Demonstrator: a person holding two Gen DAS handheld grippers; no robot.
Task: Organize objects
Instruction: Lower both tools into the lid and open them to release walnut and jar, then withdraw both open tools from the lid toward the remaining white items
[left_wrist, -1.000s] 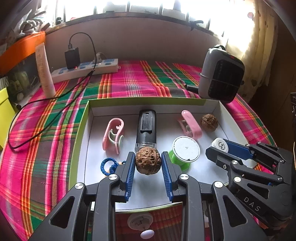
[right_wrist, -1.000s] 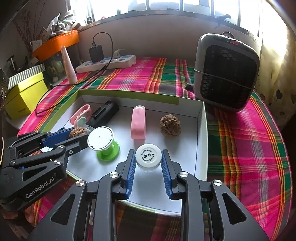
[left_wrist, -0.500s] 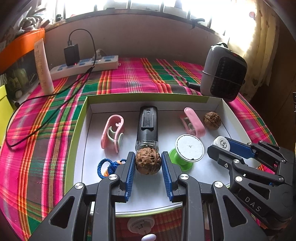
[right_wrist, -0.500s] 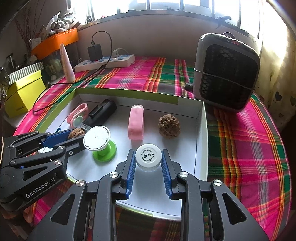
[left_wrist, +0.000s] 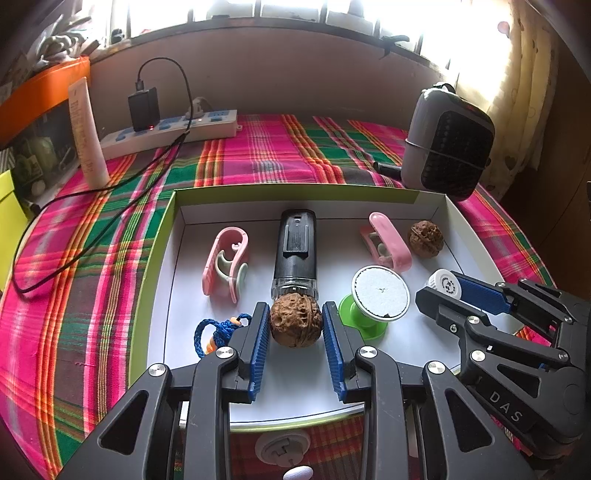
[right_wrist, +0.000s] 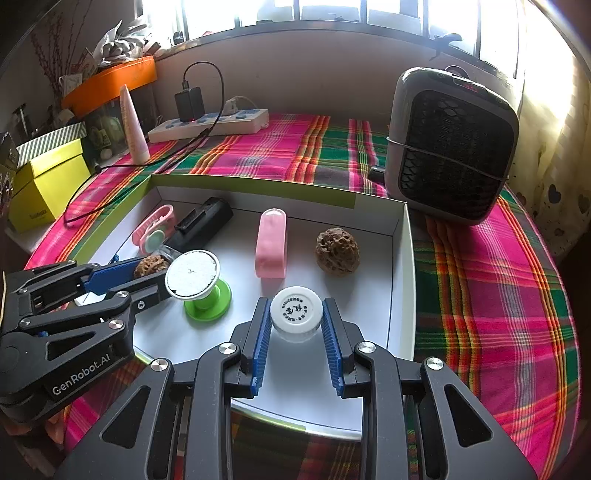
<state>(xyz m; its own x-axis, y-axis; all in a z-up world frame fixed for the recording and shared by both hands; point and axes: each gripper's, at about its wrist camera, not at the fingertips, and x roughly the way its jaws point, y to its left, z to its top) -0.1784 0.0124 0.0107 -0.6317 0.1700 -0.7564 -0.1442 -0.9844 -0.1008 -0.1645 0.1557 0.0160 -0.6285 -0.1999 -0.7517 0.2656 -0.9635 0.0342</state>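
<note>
My left gripper (left_wrist: 294, 308) is shut on a brown walnut (left_wrist: 295, 326), low over the front middle of the white tray (left_wrist: 295, 192), just in front of a black device (left_wrist: 297, 245). The right gripper (right_wrist: 294, 302) is shut on a small white-capped jar (right_wrist: 296, 312) near the tray's front right. Each gripper shows in the other's view: the right gripper (left_wrist: 439, 286) with the jar, the left gripper (right_wrist: 155, 271) with the walnut (right_wrist: 150, 266). A second walnut (right_wrist: 337, 252) lies at the tray's back right.
The tray also holds two pink clips (left_wrist: 226, 260) (left_wrist: 388, 243), a green spool with a white top (left_wrist: 380, 295) and a blue cord loop (left_wrist: 216, 332). On the plaid cloth stand a grey heater (right_wrist: 450, 144), a power strip (left_wrist: 170, 129) with a trailing cable, and a white tube (left_wrist: 88, 133).
</note>
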